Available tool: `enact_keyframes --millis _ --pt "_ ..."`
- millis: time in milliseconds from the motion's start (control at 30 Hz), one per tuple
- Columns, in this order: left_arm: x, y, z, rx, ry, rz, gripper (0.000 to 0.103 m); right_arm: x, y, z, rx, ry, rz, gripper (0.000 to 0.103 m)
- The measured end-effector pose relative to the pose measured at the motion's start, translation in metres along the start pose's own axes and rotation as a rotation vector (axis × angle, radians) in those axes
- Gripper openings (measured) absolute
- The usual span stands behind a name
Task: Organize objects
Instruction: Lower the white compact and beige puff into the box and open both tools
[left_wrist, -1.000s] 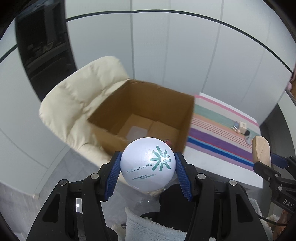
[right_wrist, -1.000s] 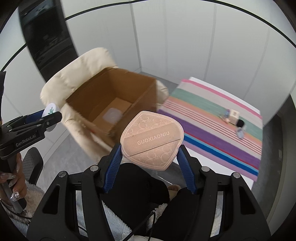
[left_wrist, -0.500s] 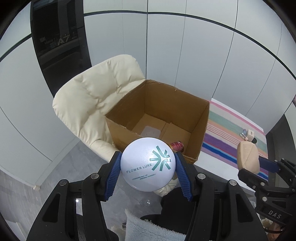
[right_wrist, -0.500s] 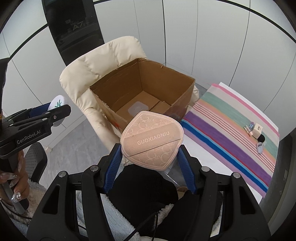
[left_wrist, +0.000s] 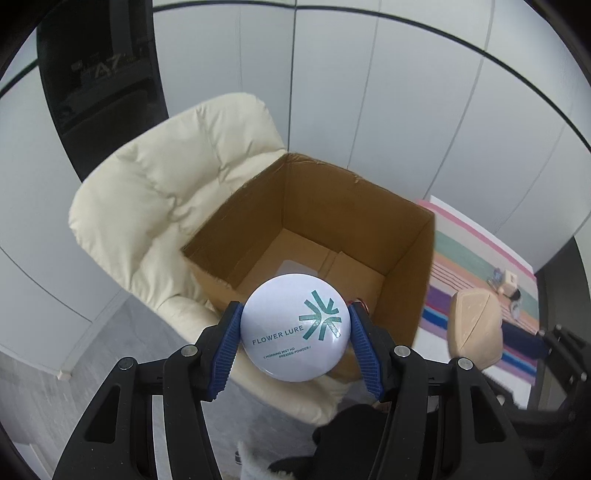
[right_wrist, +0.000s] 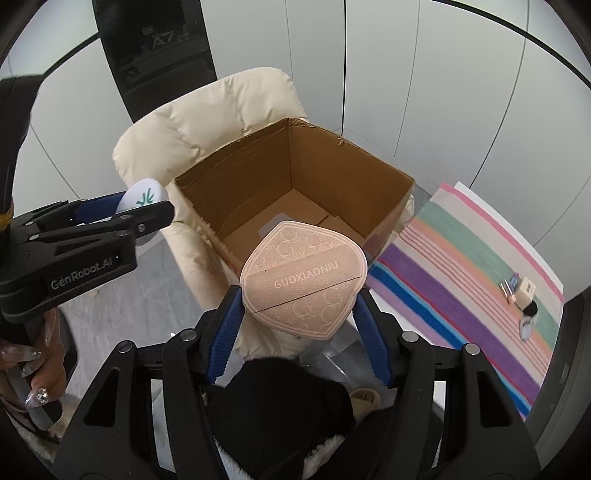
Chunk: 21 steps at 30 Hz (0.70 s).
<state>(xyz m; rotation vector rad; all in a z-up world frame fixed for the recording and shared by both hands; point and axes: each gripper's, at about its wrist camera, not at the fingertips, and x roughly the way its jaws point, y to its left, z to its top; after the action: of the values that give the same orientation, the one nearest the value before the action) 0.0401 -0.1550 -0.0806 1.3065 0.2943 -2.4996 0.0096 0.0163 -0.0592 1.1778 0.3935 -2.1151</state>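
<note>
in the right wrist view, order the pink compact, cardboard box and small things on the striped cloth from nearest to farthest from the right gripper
1. Pink compact: clamped in the right gripper.
2. Cardboard box: just ahead, on the cream chair.
3. Small things: far right on the striped cloth.

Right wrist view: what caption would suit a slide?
Right gripper holds a pink compact above an open cardboard box on a cream chair.

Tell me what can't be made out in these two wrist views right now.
- Near floor of the cardboard box: left wrist view, hidden behind the white compact; only a sliver of something reddish shows.
- Small items on the striped cloth: both views, too small to identify.
- Chair base: hidden by the grippers and the person's dark clothing.
</note>
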Motion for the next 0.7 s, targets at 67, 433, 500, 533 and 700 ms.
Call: enact_keyframes --millis 67,433,500,533,700 --pt "0.018 -0.006 0.012 0.014 0.013 0.013 0.059 0.018 -0.002 0.011 -0.009 0.016 0.009 0.063" --pt "0.098 0.005 0.081 -0.023 0.034 0.091 0.059 0.108 -0.023 0.069 -0.033 0.051 -0.028 0.063" --pt "0.110 0.004 0.090 -0.015 0.040 0.119 0.059 0.123 -0.026 0.078 -0.034 0.060 -0.032 0.063" --pt "0.116 0.005 0.094 -0.015 0.041 0.123 0.059 0.132 -0.029 0.084 -0.030 0.066 -0.032 0.063" --pt "0.135 0.004 0.108 -0.017 0.047 0.108 0.059 0.160 -0.037 0.103 -0.002 0.079 -0.037 0.063"
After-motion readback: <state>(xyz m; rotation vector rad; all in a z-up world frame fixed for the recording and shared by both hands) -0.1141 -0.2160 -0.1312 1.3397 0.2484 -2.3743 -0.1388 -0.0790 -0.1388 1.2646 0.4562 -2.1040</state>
